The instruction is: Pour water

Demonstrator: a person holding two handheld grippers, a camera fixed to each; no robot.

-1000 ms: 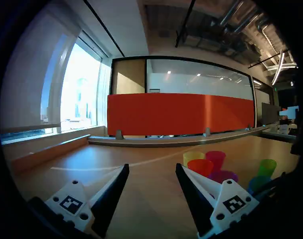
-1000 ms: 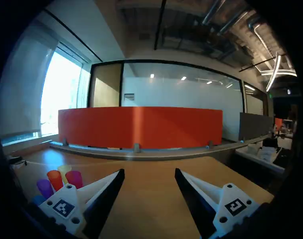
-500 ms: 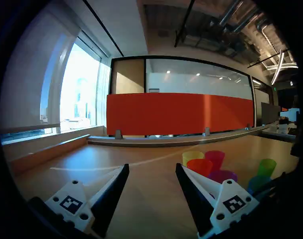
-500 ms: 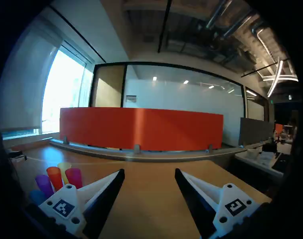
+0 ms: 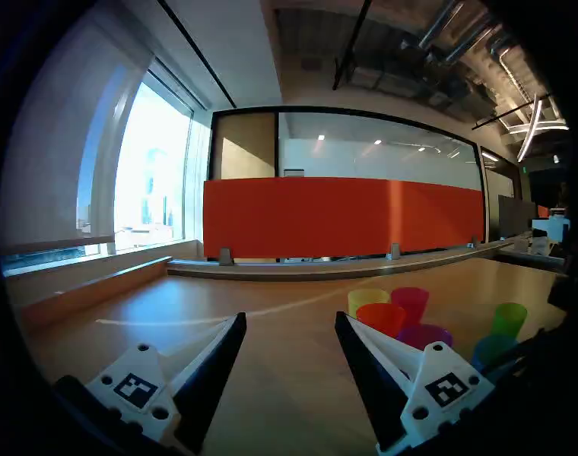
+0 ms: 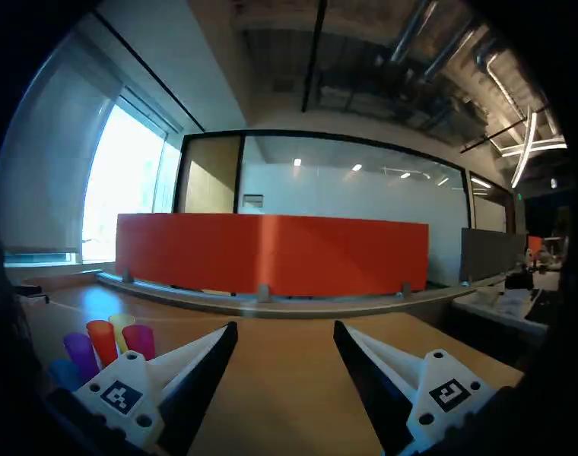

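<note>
Several coloured plastic cups stand together on the wooden table (image 5: 281, 304). In the left gripper view they sit at the right: a yellow cup (image 5: 366, 298), a magenta cup (image 5: 411, 300), an orange cup (image 5: 380, 316), a purple cup (image 5: 427, 334), a green cup (image 5: 509, 318) and a blue cup (image 5: 490, 349). My left gripper (image 5: 289, 334) is open over bare table just left of them. In the right gripper view, the orange cup (image 6: 102, 340), the yellow cup (image 6: 122, 323), the magenta cup (image 6: 138, 339) and the purple cup (image 6: 80, 354) stand at the lower left. My right gripper (image 6: 285, 342) is open with nothing between its fingers.
An orange divider panel (image 5: 342, 216) runs along the table's far edge, with a glass wall behind it. A bright window (image 5: 148, 182) lies to the left. A neighbouring desk (image 6: 502, 300) with items on it is at the right.
The right gripper has tilted upward a little, so the table and cups sit lower in its view. The left gripper has barely moved.
</note>
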